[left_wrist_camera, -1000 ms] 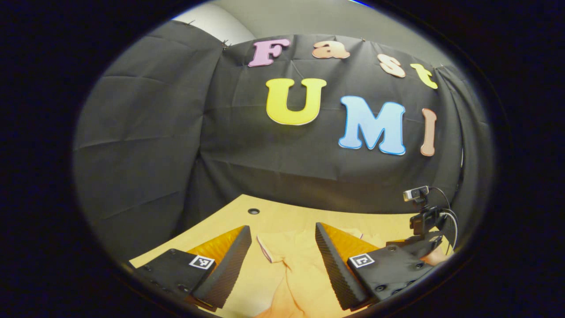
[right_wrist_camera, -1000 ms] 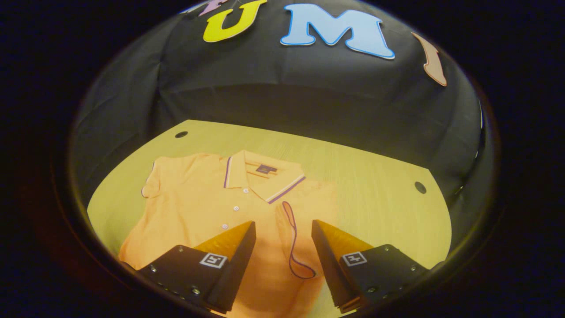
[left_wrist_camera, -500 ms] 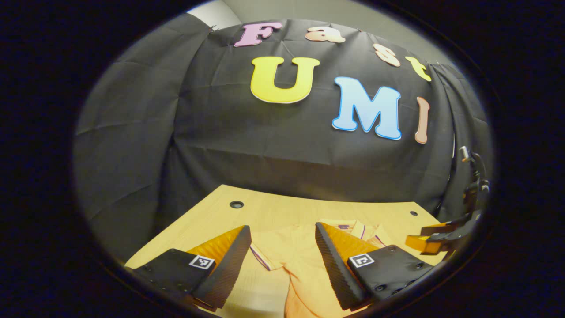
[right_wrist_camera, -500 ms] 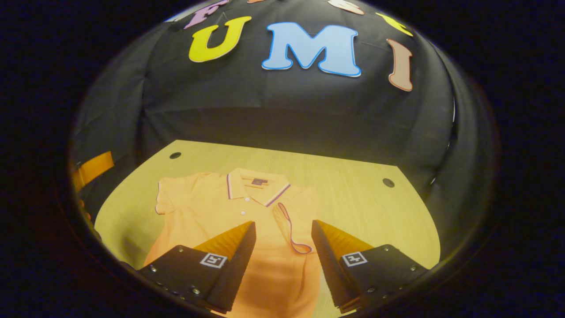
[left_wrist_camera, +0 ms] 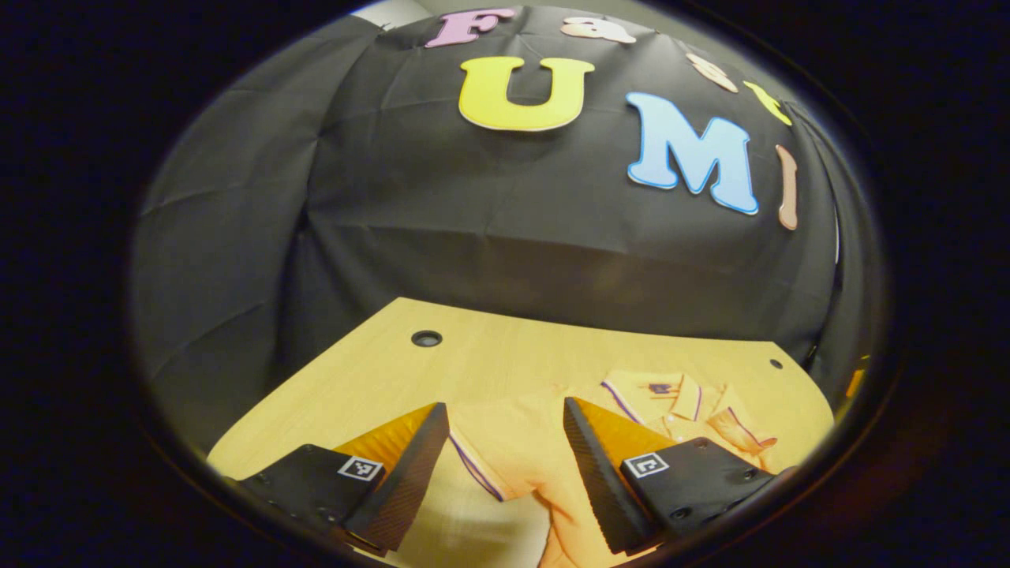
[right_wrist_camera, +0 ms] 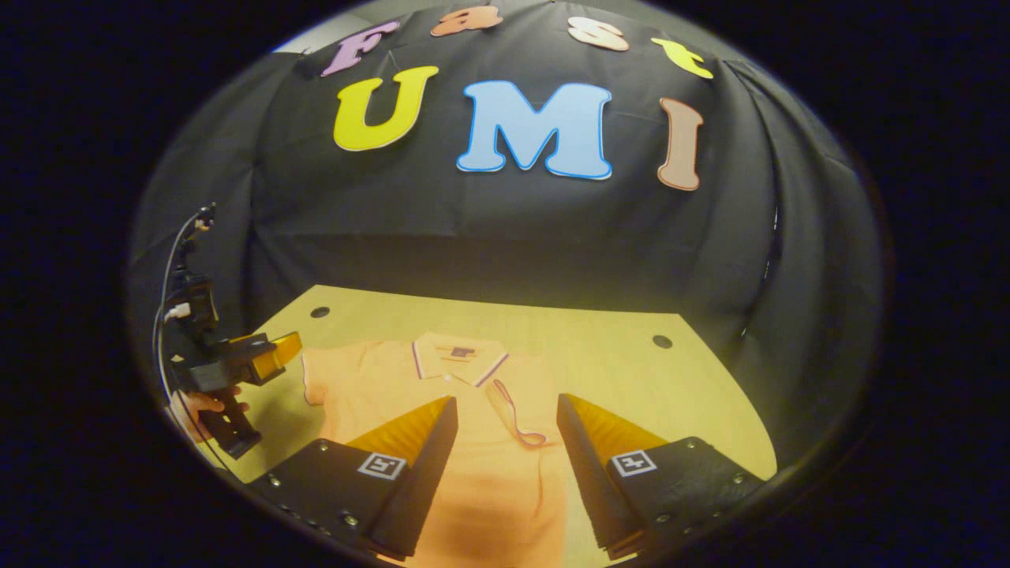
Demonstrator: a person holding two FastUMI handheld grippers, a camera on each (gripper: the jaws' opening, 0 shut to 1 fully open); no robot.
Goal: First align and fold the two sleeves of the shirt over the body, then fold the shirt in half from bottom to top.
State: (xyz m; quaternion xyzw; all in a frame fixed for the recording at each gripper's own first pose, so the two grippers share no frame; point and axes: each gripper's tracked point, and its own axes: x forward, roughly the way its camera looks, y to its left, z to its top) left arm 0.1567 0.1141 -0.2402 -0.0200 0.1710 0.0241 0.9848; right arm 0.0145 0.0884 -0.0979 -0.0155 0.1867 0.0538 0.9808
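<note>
Fingers of the left gripper [left_wrist_camera: 505, 465] stand spread, nothing between them; beyond the gap lies the shirt's unfolded sleeve [left_wrist_camera: 493, 442], its dark-trimmed cuff running toward 5 o'clock. Fingers of the right gripper [right_wrist_camera: 505, 465] are likewise spread and hold nothing, poised above the shirt [right_wrist_camera: 473, 442] without touching it.

No containers are present. The orange polo shirt lies flat, face up, on the wooden table [right_wrist_camera: 631, 371], collar [right_wrist_camera: 459, 359] toward the black cloth wall at 12 o'clock. In the right gripper view one sleeve [right_wrist_camera: 517, 406] is folded inward over the body, its trimmed cuff forming a loop just below the collar toward 5 o'clock; the other sleeve [right_wrist_camera: 316, 375] remains spread out at 9 o'clock.

Pose: the left gripper also appears in the right gripper view at 9 o'clock [right_wrist_camera: 272, 355], raised above the table's left edge, with a hand [right_wrist_camera: 201, 406] around its grip and cables rising from its top. Its fingers point toward the shirt's spread sleeve, apart from it.

Edges and room: bare tabletop extends toward 3 o'clock of the shirt, and a strip runs between collar and wall. Two round holes [right_wrist_camera: 319, 312] [right_wrist_camera: 661, 341] sit near the far corners.
</note>
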